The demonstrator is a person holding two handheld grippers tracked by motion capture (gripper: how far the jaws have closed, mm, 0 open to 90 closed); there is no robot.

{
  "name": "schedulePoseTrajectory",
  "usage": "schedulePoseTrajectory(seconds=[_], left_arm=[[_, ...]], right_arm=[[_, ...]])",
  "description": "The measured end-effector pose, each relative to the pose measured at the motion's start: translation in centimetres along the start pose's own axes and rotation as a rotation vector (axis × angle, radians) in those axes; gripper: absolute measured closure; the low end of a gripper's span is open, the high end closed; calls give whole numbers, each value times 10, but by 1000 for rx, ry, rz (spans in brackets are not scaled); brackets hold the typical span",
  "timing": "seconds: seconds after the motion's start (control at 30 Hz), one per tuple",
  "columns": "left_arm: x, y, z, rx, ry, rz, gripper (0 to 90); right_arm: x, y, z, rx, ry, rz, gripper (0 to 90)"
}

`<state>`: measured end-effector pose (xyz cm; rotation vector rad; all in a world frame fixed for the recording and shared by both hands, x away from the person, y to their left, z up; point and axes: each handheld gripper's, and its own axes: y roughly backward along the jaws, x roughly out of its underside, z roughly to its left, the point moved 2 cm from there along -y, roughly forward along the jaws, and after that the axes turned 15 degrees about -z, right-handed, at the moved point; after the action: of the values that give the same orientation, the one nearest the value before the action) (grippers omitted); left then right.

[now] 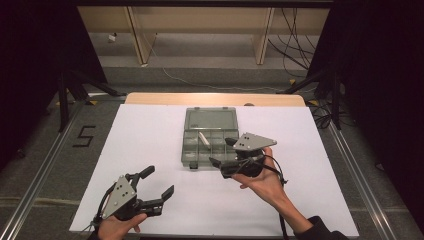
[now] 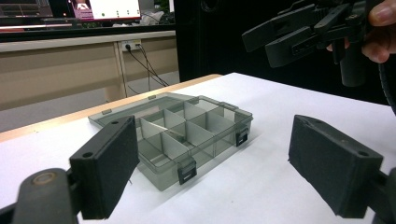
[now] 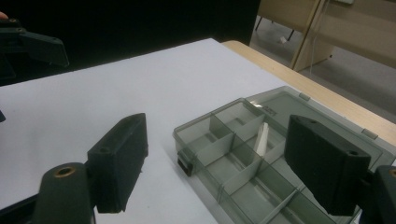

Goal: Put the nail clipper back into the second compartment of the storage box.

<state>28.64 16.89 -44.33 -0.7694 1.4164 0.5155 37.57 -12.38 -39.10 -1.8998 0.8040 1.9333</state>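
Two tools stand spread and empty: the right tool (image 1: 223, 152) hovers over the near right corner of the open organizer box (image 1: 209, 137), the left tool (image 1: 159, 182) waits well apart. One white piece (image 1: 204, 138) already lies in a middle compartment; closing the lid on the worktop (image 1: 150, 135) seems left

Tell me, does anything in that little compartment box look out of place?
One thing: a small white piece leans tilted against a divider in one compartment of the open grey box, rather than lying flat. The compartments I can see into look empty. Nothing spilled or damaged.
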Motion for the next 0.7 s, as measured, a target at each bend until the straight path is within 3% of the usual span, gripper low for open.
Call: schedulePoseTrajectory(seconds=[0.1, 0.43, 0.5, 0.7], left_arm=[[-1, 0, 1, 10, -23, 5, 156], [0, -1, 1, 17, -14, -9, 156], [-1, 0, 1, 11, -18, 2, 156], [-1, -1, 1, 16, -16, -8, 156]], right_arm=[[1, 3, 0, -1, -9, -14, 230], [12, 20, -1, -1, -15, -69, 231], [13, 24, 0, -7, -38, -71, 223], [16, 34, 1, -3, -28, -111, 203]])
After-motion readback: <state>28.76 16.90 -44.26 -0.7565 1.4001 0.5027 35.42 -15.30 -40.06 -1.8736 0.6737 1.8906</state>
